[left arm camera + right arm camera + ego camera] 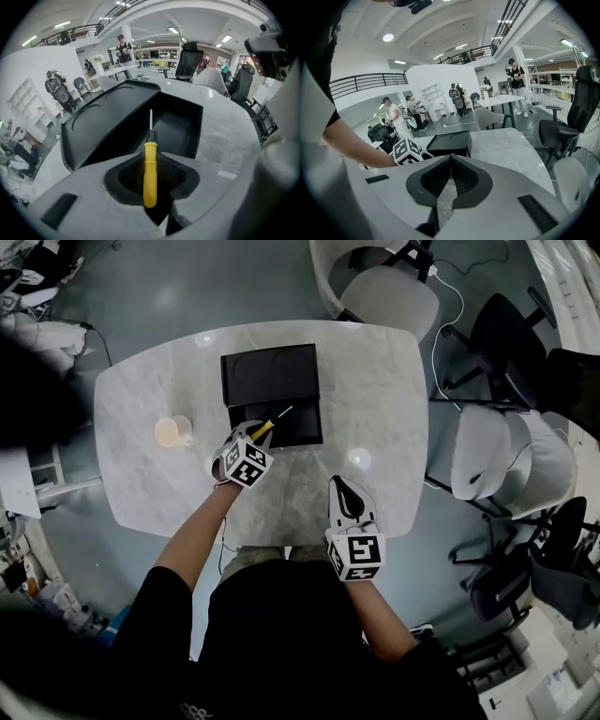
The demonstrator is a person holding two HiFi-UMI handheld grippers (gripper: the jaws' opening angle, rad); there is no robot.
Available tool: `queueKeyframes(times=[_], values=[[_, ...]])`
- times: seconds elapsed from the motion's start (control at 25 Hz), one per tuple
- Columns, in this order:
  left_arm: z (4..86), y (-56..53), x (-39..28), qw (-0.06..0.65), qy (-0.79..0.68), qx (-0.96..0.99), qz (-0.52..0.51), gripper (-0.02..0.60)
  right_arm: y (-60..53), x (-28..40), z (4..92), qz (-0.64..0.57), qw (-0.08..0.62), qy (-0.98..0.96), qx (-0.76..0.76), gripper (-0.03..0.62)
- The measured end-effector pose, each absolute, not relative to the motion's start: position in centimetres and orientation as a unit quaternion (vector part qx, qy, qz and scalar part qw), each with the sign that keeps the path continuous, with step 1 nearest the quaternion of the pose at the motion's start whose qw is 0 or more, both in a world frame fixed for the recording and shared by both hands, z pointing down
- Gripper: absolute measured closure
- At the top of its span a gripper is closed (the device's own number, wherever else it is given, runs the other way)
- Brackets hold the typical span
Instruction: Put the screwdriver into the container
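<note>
A yellow-handled screwdriver is clamped between the jaws of my left gripper, its thin metal shaft pointing over the near rim of the black container. The container is a rectangular black box with its lid open toward the far side; its open compartment lies just beyond the screwdriver tip. My right gripper rests over the marble table near its front edge, jaws closed together with nothing between them. In the right gripper view the container shows ahead and to the left.
A small cream cup stands on the table left of the container. Grey and black chairs crowd the right side, and another chair sits at the far end. The table's front edge is by my body.
</note>
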State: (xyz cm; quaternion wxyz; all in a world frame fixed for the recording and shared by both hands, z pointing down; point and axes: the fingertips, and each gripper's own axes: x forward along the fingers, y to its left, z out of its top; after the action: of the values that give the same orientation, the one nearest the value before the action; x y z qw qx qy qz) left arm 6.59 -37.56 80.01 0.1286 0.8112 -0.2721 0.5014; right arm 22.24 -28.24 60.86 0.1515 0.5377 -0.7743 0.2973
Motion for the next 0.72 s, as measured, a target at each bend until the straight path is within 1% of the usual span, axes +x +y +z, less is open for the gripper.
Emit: queueKeyframes(times=[0.2, 0.48, 0.72], values=[[79.96, -37.53, 6.71, 0.12, -0.271, 0.807, 0.511, 0.494, -28.29, 22.2, 60.78, 0.299, 0.152, -0.776, 0.535, 0.582], [80.01, -37.56, 6.61, 0.135, -0.267, 0.805, 0.513, 0.492, -28.0, 22.19, 60.94, 0.301, 0.155, -0.776, 0.532, 0.582], [79.76, -37.94, 6.6, 0.157, -0.281, 0.812, 0.486, 0.492, -28.27, 22.65, 60.8, 0.305, 0.141, -0.773, 0.538, 0.582]])
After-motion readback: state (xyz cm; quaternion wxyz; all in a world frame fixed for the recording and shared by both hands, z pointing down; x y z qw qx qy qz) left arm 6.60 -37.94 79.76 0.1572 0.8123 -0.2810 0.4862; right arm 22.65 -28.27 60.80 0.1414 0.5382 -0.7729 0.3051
